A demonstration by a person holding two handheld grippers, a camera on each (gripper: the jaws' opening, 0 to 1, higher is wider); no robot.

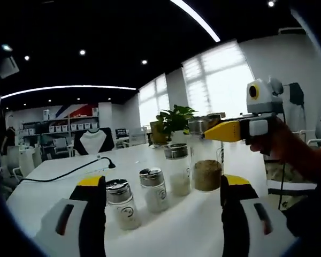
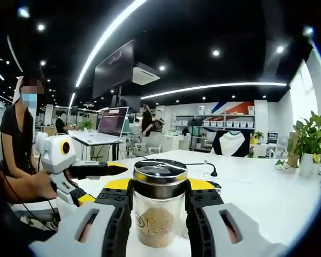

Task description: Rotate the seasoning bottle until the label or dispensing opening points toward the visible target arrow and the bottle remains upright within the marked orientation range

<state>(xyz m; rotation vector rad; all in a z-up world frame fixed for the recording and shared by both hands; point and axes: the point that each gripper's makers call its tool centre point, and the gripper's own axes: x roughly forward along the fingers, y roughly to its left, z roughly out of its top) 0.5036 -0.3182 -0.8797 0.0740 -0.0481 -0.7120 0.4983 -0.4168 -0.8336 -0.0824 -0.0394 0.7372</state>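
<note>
Glass seasoning bottle (image 2: 159, 209) is clamped between the right gripper (image 2: 159, 206) jaws; left gripper (image 1: 163, 214) jaws stand wide; tipping is risked if twisted hastily.

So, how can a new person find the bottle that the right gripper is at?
On the white table stands a row of four metal-capped bottles. Go to the end nearest the plant, where the right gripper reaches in. That bottle holds brown grains; the other three hold white powder.
</note>
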